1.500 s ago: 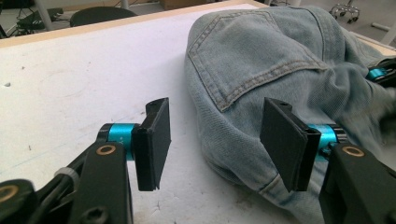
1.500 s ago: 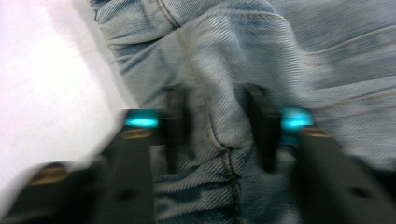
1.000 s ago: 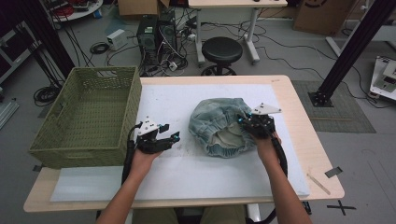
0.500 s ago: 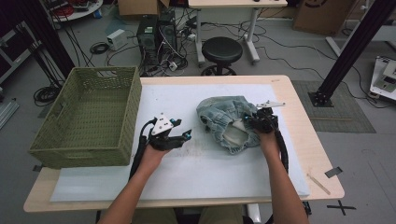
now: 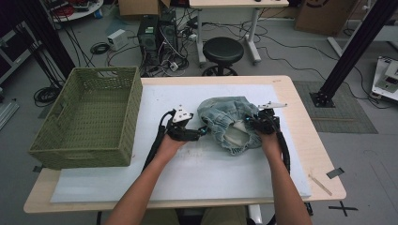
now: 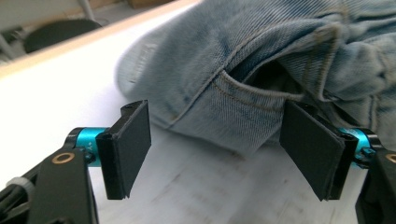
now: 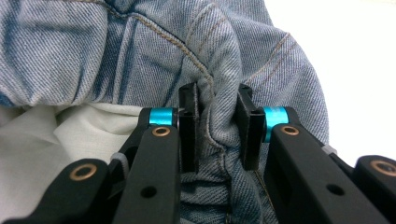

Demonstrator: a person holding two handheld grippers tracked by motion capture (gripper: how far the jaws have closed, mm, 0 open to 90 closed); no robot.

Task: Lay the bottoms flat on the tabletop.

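Note:
A crumpled pair of light blue denim jeans (image 5: 220,115) lies bunched on the white mat in the middle of the table, its pale lining showing at the front. My right gripper (image 5: 249,124) is at the garment's right side, shut on a thick fold of the jeans (image 7: 218,126). My left gripper (image 5: 202,131) reaches the heap's left edge; its jaws have just been opening and stand wide, with a pocket edge of the jeans (image 6: 233,105) just beyond the pads and not pressed.
A green woven basket (image 5: 89,117) stands on the table's left part, close to my left forearm. The white mat (image 5: 197,173) covers most of the wooden table (image 5: 324,164). A stool and cables lie on the floor behind.
My left gripper has moved right across the mat up to the jeans and its jaws have opened wider. The jeans heap has been drawn in and shifted slightly; the right gripper keeps its grip.

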